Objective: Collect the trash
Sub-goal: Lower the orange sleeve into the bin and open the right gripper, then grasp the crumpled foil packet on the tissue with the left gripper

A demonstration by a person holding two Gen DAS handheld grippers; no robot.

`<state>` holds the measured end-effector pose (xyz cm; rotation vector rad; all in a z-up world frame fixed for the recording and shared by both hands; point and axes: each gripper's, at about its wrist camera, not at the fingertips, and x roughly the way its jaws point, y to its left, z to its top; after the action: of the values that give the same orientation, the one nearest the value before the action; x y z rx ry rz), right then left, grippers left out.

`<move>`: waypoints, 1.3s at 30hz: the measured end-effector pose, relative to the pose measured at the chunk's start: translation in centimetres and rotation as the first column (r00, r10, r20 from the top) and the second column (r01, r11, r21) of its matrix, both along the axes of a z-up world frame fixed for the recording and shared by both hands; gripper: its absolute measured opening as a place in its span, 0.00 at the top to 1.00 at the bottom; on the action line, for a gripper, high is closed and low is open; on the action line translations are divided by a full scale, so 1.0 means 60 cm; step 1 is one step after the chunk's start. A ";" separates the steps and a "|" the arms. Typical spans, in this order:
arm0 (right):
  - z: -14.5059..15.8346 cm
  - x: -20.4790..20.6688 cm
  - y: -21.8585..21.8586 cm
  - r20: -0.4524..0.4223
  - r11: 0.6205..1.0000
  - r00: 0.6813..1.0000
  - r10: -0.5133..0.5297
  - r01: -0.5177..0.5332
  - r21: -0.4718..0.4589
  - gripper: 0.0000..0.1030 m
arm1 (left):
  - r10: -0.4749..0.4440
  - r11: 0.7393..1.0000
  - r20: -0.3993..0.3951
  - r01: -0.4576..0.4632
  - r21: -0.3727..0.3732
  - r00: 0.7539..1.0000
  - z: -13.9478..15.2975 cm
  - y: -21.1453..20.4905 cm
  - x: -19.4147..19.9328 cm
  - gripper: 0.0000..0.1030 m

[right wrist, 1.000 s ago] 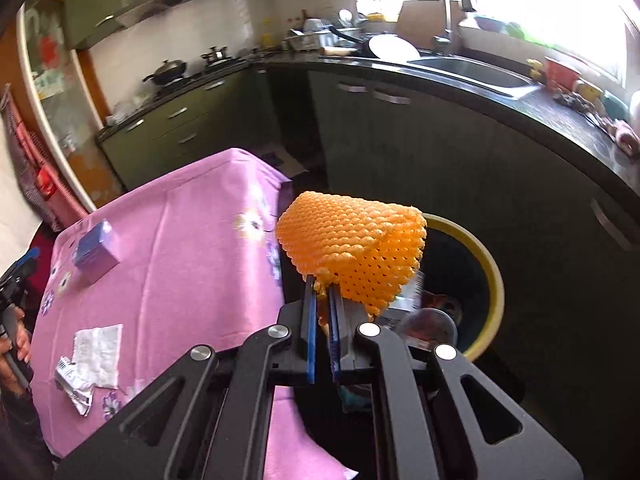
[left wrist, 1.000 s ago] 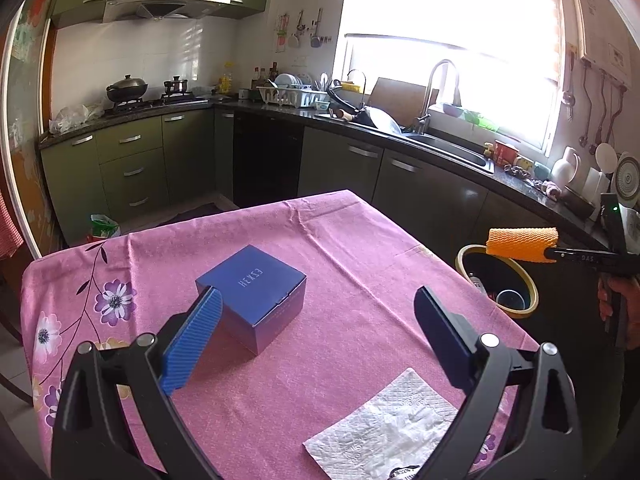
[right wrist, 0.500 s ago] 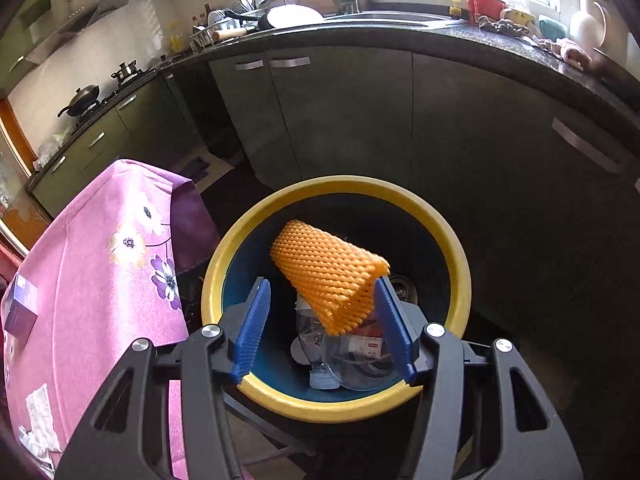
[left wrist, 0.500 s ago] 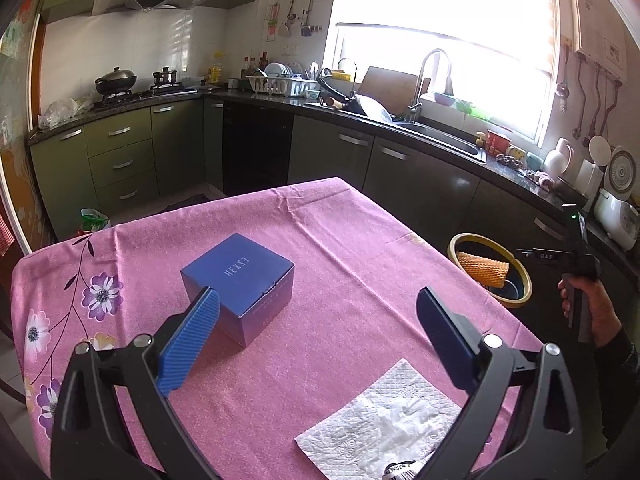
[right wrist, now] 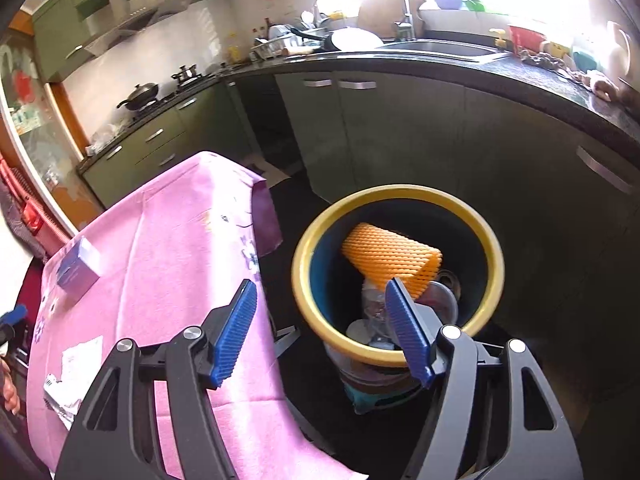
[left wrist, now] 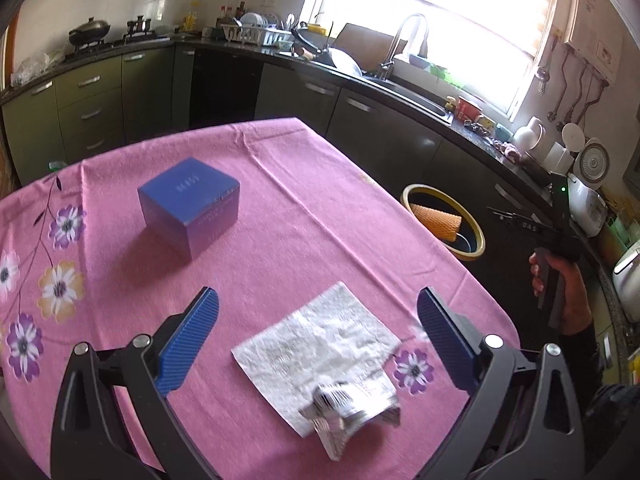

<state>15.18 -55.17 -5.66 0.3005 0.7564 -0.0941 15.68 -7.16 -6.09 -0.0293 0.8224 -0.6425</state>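
- Trash is counted as three pieces outside and inside the bin: one orange foam net sleeve (right wrist: 390,262), one white paper napkin (left wrist: 316,346) and one crumpled silver wrapper (left wrist: 350,404).
- One yellow-rimmed bin (right wrist: 400,200) is seen on the floor just beside the table corner, in front of the dark cabinets (right wrist: 400,136).
- The orange foam net sleeve (left wrist: 436,220) is lodged in the bin's mouth, propped on clear plastic items (right wrist: 380,308); its long axis is tilted, running from the upper left down to an open end at the right in the right wrist view.
- The napkin is laid flat on the pink flowered tablecloth (left wrist: 304,220), set diagonally, with the wrapper resting on its near corner.
- One blue box (left wrist: 190,206) is stood upright on the tablecloth, well apart from the napkin.
- The left gripper (left wrist: 318,338) is held above the napkin with its two blue pads spread wide and nothing between them.
- The right gripper (right wrist: 322,334) is held near the bin's rim with its pads likewise spread apart and nothing grasped.
- One bare hand (left wrist: 560,284) is seen on the right gripper's handle in the left wrist view.
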 end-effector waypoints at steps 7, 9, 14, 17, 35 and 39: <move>-0.004 -0.009 0.042 0.024 0.997 0.997 0.077 -0.078 0.030 0.35 | 0.097 0.983 0.041 -0.103 0.155 0.994 -0.039 -0.051 -0.087 0.06; -0.006 -0.015 0.055 0.028 0.996 0.996 0.087 -0.088 0.027 0.35 | 0.093 0.978 0.042 -0.099 0.183 0.995 -0.053 -0.070 -0.100 0.06; -0.006 -0.037 0.071 0.039 0.992 0.992 0.121 -0.122 0.041 0.32 | 0.110 0.967 0.007 -0.108 0.230 0.994 -0.087 -0.087 -0.101 0.06; -0.001 -0.055 0.068 0.050 0.993 0.992 0.113 -0.114 0.030 0.31 | 0.113 0.964 0.006 -0.111 0.241 0.994 -0.091 -0.091 -0.102 0.08; -0.009 -0.087 0.054 0.036 0.994 0.995 0.096 -0.097 0.041 0.29 | 0.153 0.955 -0.039 -0.138 0.263 0.987 -0.103 -0.085 -0.083 0.35; -0.012 -0.086 0.054 0.033 0.994 0.995 0.096 -0.097 0.042 0.29 | 0.152 0.957 -0.035 -0.138 0.257 0.988 -0.096 -0.081 -0.087 0.35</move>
<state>10.01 -51.94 -6.35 0.3054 0.7418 0.0182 10.47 -11.99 -11.83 0.1254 0.9410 -0.3957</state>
